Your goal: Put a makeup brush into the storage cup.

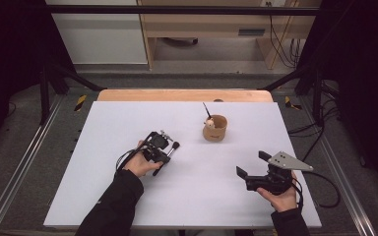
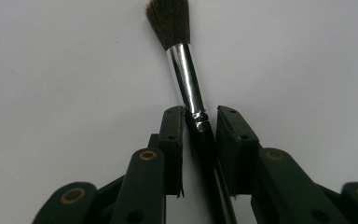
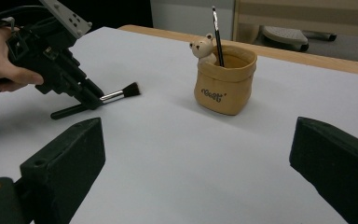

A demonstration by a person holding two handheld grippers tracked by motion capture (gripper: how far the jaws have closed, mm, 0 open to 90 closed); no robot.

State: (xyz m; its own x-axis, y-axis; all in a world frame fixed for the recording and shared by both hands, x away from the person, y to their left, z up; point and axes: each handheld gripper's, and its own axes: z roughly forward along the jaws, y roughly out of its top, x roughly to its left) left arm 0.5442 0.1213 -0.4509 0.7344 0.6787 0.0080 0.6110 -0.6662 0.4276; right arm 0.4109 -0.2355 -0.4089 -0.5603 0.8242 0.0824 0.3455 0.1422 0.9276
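L claw (image 2: 200,128) clamped on brush (image 2: 186,74); R claw (image 3: 196,158) agape.

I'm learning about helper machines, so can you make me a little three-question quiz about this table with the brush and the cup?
1. True or false: the left hand-held gripper has its jaws closed around the brush.
2. What stands in the cup beside the little bear? A) pencil B) spoon C) scissors
3. Are the right hand-held gripper's jaws wide apart or shut?

Key: 1 true; 2 A, a pencil; 3 wide apart, nothing between them.
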